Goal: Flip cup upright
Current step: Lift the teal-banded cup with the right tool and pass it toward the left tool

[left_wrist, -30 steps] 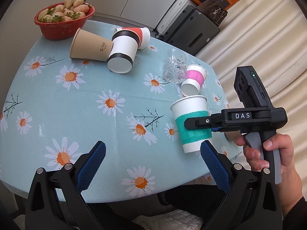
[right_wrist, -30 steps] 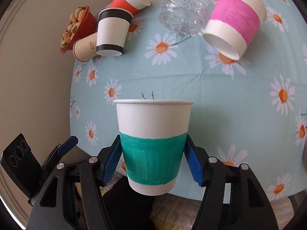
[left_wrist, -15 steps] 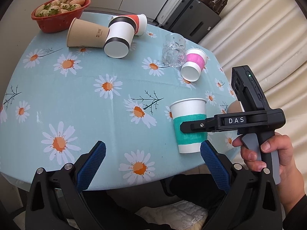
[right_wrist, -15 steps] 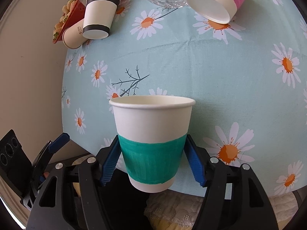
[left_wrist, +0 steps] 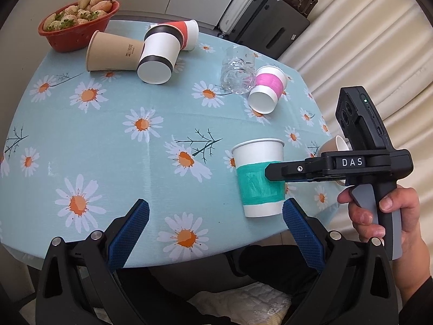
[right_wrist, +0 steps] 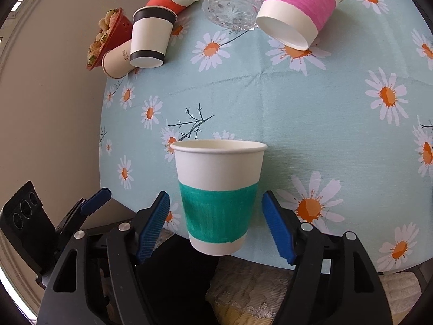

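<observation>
A white paper cup with a green band (right_wrist: pixel 217 195) is seen standing upright, mouth up, at the near edge of the daisy-print tablecloth (left_wrist: pixel 113 135). It is flanked by the blue pads of the right gripper (right_wrist: pixel 216 226), which are spread with a gap on each side, so the cup is released. The left gripper (left_wrist: pixel 215 233) is held wide open over the near edge, grasping nothing.

At the far left a red bowl (left_wrist: pixel 67 38) is filled with pale strawberries (left_wrist: pixel 86 5). Beside it three cups are lying on their sides, touching: a brown paper cup (left_wrist: pixel 113 51), a white cup with black bands (left_wrist: pixel 158 54) and a red-banded cup (left_wrist: pixel 186 35). Further right an upright clear glass (left_wrist: pixel 238 71) is touched by a tipped pink-banded cup (left_wrist: pixel 266 89). Nothing is seen between the green-banded cup and these.
</observation>
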Motion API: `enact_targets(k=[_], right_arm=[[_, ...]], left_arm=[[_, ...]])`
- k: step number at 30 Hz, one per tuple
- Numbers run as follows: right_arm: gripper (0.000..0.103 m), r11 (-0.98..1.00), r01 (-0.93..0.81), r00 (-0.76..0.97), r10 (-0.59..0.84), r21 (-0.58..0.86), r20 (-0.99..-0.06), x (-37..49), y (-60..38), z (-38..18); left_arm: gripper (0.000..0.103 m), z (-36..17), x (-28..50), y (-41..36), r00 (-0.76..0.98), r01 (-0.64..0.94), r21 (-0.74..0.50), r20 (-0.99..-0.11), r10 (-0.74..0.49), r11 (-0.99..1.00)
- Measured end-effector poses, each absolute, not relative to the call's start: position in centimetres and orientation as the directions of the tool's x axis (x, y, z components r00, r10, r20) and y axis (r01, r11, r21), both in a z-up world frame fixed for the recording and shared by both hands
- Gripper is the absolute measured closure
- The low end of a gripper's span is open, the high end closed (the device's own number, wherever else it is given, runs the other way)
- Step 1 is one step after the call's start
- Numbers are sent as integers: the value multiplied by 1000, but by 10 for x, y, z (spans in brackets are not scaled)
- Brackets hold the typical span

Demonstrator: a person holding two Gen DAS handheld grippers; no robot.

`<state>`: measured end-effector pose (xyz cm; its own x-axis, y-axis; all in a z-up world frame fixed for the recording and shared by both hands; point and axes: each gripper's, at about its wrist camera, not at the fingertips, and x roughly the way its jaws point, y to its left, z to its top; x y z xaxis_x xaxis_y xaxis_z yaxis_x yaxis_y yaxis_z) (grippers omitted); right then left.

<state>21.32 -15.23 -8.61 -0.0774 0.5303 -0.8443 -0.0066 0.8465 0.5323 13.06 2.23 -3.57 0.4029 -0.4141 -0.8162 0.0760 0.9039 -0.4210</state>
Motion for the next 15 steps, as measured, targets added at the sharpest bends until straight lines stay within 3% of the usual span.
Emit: enact_targets(k=[15], right_arm=[[32,815,0,24,579,579,-815,176,-221,-37]], left_arm=[[8,-40,162,-23,322,65,-428,-846,-425,901]])
